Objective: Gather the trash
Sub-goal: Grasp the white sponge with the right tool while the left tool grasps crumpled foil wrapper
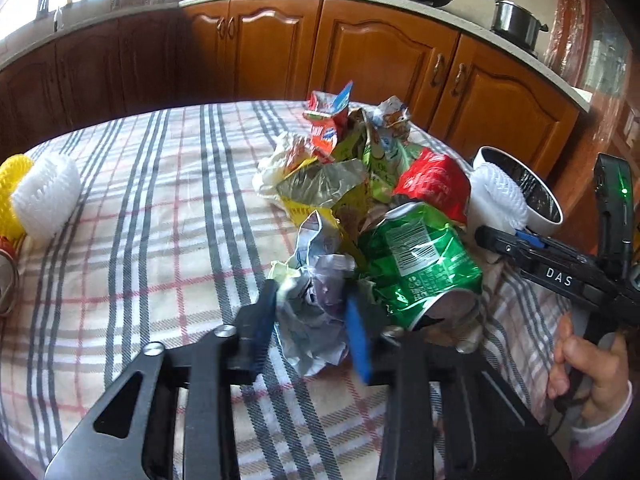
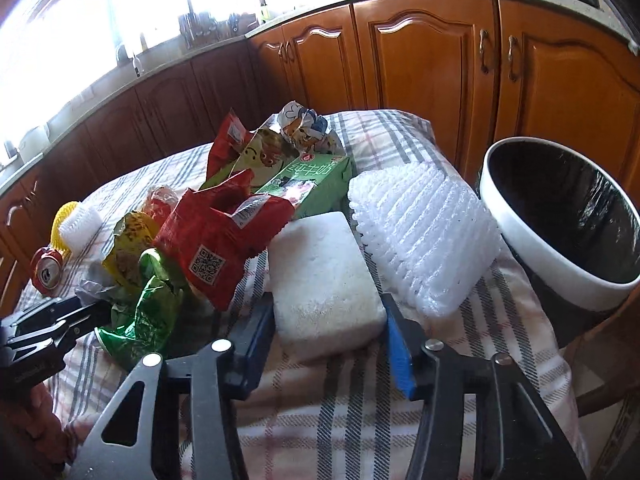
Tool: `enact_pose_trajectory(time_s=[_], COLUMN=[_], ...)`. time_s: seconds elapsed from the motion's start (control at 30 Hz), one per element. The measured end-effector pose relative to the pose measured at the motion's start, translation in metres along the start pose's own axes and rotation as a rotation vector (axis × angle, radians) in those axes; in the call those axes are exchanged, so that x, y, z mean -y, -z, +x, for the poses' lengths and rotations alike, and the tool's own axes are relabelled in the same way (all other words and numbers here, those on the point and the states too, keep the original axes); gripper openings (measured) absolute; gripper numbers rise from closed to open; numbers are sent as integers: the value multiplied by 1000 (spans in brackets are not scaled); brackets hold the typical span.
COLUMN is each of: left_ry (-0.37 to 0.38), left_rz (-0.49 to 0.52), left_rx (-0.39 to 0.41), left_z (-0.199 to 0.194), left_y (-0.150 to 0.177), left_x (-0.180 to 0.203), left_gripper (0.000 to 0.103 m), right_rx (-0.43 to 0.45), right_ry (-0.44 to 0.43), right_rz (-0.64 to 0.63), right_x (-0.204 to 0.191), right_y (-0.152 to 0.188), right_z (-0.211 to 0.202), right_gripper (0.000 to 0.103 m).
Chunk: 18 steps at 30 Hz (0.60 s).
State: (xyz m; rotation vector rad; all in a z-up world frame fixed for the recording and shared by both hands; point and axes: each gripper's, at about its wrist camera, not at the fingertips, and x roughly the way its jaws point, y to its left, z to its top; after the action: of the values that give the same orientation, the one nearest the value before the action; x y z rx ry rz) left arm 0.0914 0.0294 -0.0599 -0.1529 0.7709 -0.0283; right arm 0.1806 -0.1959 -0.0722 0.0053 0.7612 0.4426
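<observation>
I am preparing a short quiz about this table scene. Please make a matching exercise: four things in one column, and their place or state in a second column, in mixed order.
Things:
1. crumpled wrapper
2. white foam block
3. green can
4. bin

Places or states:
A. crushed, lying on its side
B. between the left gripper's jaws
C. at the table's right edge, dark inside
D. between the right gripper's jaws

Pairs: 1-B, 2-D, 3-A, 4-C
</observation>
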Motion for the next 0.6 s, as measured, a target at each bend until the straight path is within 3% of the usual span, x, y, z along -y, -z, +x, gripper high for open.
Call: enact_pose_trajectory(time_s=[0.07,0.33,0.6], left_ry=[-4,21,142], left_rz=[16,17,74], left_rx=[16,108,157], left_z=[-5,-43,-61], left_y=[0,-11,-31], left_x=[2,8,50], left_gripper=[19,17,17], right_rx=[20,85,131], right_ry=[-3,-57,-39], right_rz=[0,45,88], right_x=[0,-1,17], right_y=[2,14,18], right_z=[-7,-50,-85], right_gripper=[49,48,48])
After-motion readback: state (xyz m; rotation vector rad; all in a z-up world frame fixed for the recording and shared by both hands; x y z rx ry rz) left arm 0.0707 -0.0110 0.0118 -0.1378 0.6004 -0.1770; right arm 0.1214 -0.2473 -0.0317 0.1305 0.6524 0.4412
